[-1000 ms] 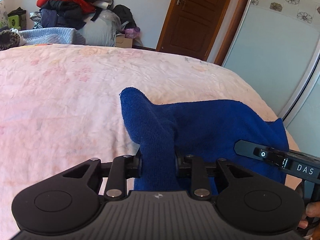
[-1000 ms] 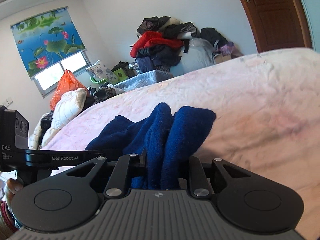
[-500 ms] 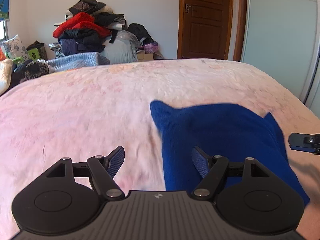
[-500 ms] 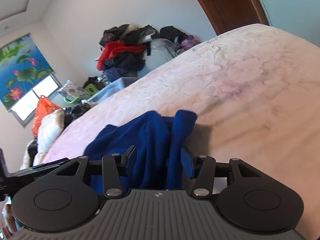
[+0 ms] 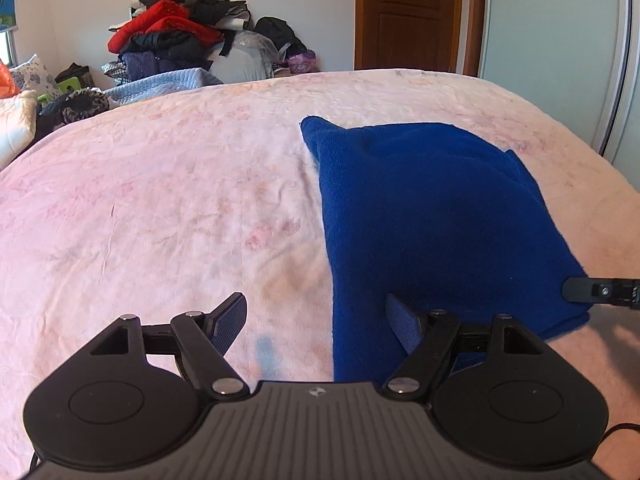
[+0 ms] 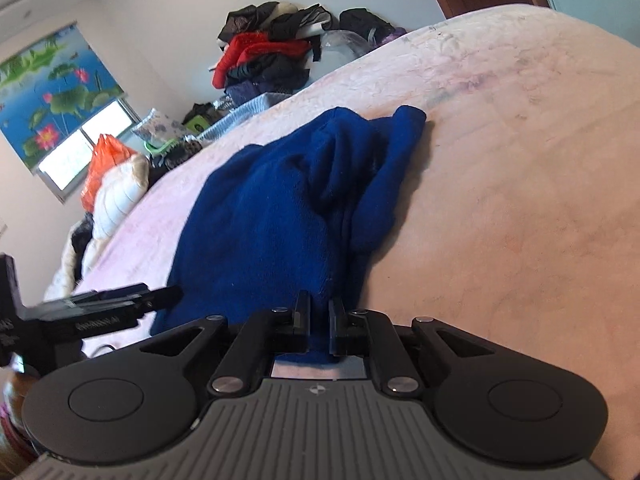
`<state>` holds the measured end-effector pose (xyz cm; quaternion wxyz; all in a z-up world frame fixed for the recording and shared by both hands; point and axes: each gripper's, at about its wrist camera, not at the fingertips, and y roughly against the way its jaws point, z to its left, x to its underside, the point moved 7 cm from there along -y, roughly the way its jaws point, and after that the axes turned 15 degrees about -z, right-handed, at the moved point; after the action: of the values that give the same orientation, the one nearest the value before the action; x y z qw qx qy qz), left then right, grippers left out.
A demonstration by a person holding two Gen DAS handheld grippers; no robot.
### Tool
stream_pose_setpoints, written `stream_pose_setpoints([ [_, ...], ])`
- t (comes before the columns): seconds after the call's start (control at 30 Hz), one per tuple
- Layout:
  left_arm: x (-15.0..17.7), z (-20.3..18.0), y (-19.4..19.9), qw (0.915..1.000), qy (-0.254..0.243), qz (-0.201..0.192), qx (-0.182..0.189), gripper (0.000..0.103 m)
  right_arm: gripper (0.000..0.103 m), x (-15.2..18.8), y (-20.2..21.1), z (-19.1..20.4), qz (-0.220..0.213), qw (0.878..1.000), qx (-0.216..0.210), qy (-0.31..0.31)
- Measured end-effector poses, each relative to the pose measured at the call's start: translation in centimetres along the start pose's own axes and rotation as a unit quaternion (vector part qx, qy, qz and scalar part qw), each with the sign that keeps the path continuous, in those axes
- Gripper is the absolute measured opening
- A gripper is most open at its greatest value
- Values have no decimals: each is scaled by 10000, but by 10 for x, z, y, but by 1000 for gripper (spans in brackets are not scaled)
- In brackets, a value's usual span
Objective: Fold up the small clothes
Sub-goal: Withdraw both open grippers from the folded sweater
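Note:
A dark blue knitted garment [image 5: 432, 216] lies folded on the pink bedspread [image 5: 160, 200]. My left gripper [image 5: 316, 320] hovers at its near left edge, jaws opening wide. The right finger [image 5: 400, 324] is over the cloth and the left finger [image 5: 230, 320] over bare bedspread; neither pad presses on anything. In the right wrist view the garment [image 6: 280, 208] looks rumpled, with a sleeve or corner [image 6: 400, 136] bunched at the far end. My right gripper [image 6: 319, 312] is at its near hem, jaws closing, with blue cloth pinched in the narrow gap.
The bedspread [image 6: 520, 160] stretches wide around the garment. Beyond the bed are a heap of clothes [image 5: 176, 36], a brown door [image 5: 404, 16] and a pale wardrobe [image 5: 552, 40]. Cushions and an orange bag [image 6: 104, 160] sit by the window.
My left gripper let go of the raised blue fold, opened and drew back; the cloth dropped flat. My right gripper opened, slid back along the garment and closed on its near hem.

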<state>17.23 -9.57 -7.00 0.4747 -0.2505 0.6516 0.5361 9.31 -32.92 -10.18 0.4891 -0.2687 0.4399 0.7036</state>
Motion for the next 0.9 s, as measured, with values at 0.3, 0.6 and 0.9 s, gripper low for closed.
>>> stream_pose_setpoints([
  [0.3,11,-13,13,9996,134,200,-160,76,62,13,12,20,-125,9954,575,761],
  [0.6,23,-14,27,9987,191,284,-376,78,100,15,34,43,-352,9876,929,1220],
  [0.9,39,-16,37,9978,141,496,-427,78,102,27,44,65,-163,9885,819,1260],
])
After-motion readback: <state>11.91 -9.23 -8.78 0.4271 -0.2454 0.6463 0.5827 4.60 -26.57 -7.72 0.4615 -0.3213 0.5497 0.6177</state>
